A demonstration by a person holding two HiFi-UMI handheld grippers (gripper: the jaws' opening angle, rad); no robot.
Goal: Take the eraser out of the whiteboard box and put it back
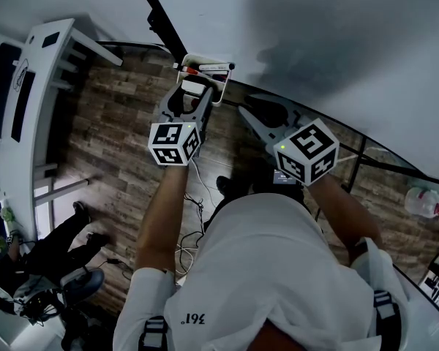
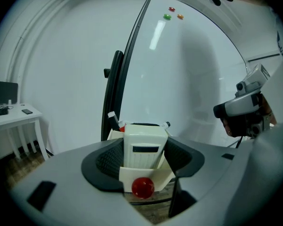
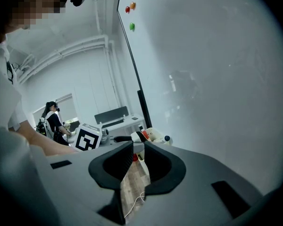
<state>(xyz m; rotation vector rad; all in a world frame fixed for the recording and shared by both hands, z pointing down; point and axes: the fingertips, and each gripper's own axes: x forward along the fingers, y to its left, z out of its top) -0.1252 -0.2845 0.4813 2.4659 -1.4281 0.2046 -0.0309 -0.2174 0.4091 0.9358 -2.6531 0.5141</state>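
The white eraser (image 2: 145,145) stands upright in the cream whiteboard box (image 2: 158,178), which carries a red round magnet (image 2: 143,187) on its front. Markers (image 2: 114,120) stick up behind the eraser. My left gripper (image 2: 144,158) has a ribbed pad against each side of the eraser and is shut on it. In the head view the left gripper (image 1: 192,97) reaches into the box (image 1: 218,79) on the whiteboard's lower edge. My right gripper (image 1: 247,115) hangs just right of the box, its jaws nearly together with nothing between them; in its own view the right gripper (image 3: 137,150) shows only floor through a thin gap.
The whiteboard (image 1: 314,42) fills the upper right, with small coloured magnets (image 2: 172,13) high on it. A white desk (image 1: 36,86) stands at the left, a seated person (image 1: 51,262) is below it. Cables (image 1: 197,196) lie on the wooden floor. A plastic bottle (image 1: 424,202) sits far right.
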